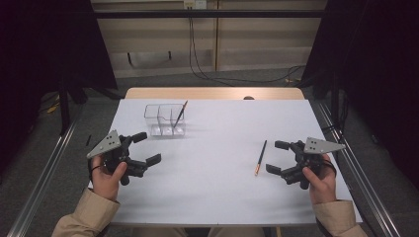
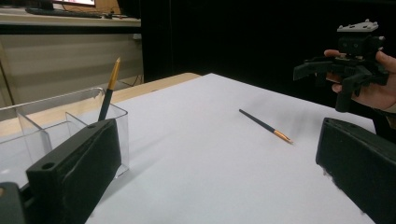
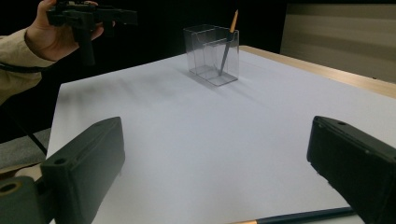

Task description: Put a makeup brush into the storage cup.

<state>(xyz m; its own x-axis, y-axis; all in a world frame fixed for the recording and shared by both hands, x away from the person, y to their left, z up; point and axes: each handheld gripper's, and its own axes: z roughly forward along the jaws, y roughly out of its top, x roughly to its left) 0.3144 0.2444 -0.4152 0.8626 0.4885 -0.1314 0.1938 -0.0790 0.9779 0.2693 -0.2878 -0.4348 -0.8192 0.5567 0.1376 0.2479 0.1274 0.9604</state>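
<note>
While we are holding both grippers' jaws wide and empty in the high view, the loose pencil (image 1: 260, 157) is lying on the counter (image 1: 217, 173) just beside the right gripper (image 1: 278, 157); the left gripper (image 1: 147, 147) is waiting apart. From the left gripper view, a second pencil (image 2: 108, 95) is leaning in the clear organizer (image 2: 70, 126). From the right gripper view, the loose pencil is lying between the jaws, suggesting pickup.

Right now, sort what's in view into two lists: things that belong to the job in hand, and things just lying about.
Belongs to the job:
- loose pencil lying flat on the white sheet
- clear holder, with a second pencil leaning in it
- right tongs, open, nearest the loose pencil
- left tongs, open

Just lying about:
- black cables on the floor behind the table
</note>
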